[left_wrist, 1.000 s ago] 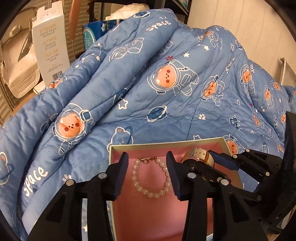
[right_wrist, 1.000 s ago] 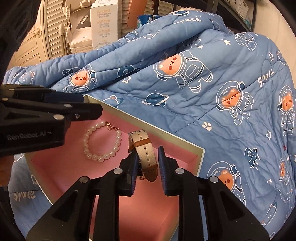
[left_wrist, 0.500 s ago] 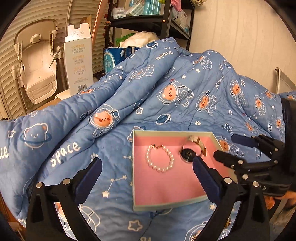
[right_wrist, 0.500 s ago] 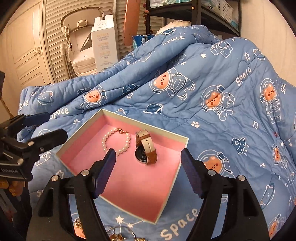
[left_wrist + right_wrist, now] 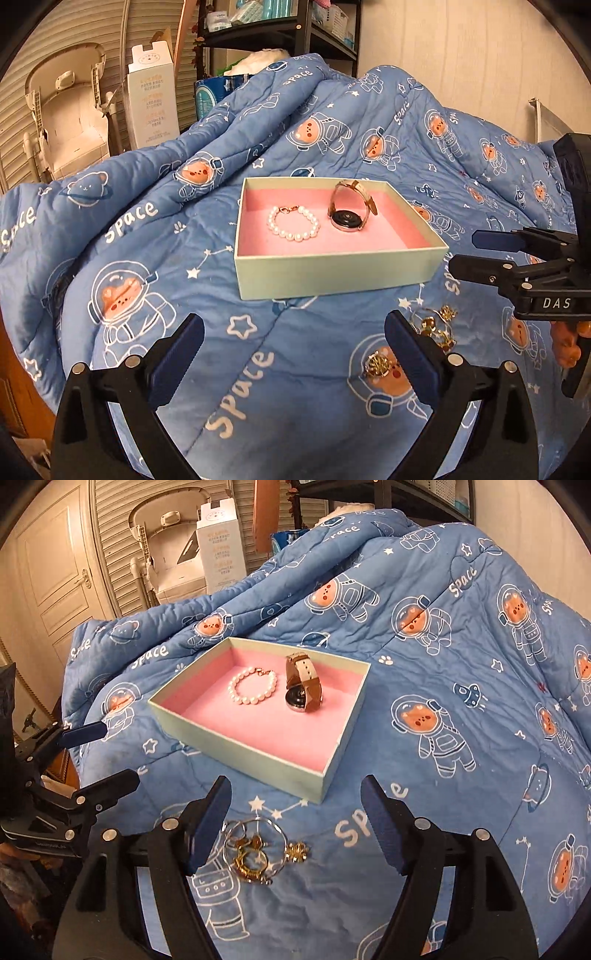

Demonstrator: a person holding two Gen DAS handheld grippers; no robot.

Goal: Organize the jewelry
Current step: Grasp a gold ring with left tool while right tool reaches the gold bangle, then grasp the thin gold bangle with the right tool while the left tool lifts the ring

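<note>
Your box (image 5: 236, 734) sits ahead on the quilt (image 5: 461, 686), pearl bracelet (image 5: 253, 690) and watch (image 5: 303, 686) already inside; the gold jewelry pile (image 5: 258, 849) lies loose just short of its near wall; your right gripper (image 5: 295, 827), jaws apart and empty, frames it, nearer than your left gripper (image 5: 293, 354), jaws wide, empty.

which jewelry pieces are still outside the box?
The gold rings and hoops heaped on the blue quilt; pearl bracelet and brown-strap watch lie inside.

Blue quilt (image 5: 295, 387) with astronaut bears, pale green box (image 5: 332, 271) lined pink, white pearl bracelet (image 5: 293, 229), brown-strapped watch (image 5: 303, 690)
</note>
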